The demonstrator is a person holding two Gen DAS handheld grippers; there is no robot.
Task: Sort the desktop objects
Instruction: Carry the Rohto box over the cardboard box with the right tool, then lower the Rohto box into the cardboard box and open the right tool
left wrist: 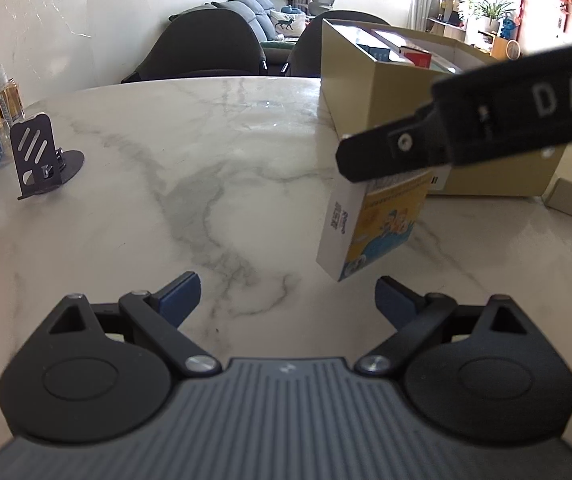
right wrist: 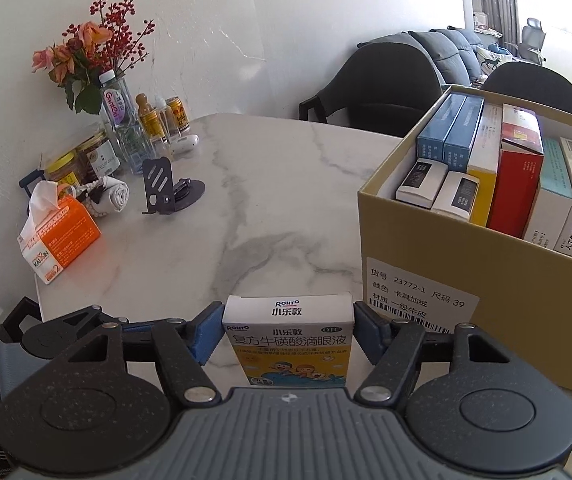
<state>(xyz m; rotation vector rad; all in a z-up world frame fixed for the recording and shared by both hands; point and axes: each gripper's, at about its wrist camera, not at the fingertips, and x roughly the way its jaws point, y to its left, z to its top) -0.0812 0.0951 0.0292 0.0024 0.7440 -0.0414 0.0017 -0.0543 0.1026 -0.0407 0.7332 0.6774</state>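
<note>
Eye-drop box [right wrist: 288, 340] sits low in the middle of the right wrist view, pinched by its narrow sides between the blue pads of the right gripper [right wrist: 288, 330], so its printed face stays upright. In the left wrist view it hangs clear of the marble table [left wrist: 189, 184], right of centre, near the cardboard box [right wrist: 466, 264] packed with upright packets, likely where it belongs. The left gripper [left wrist: 288, 300], at the bottom of its frame, gapes wide, holding nothing.
</note>
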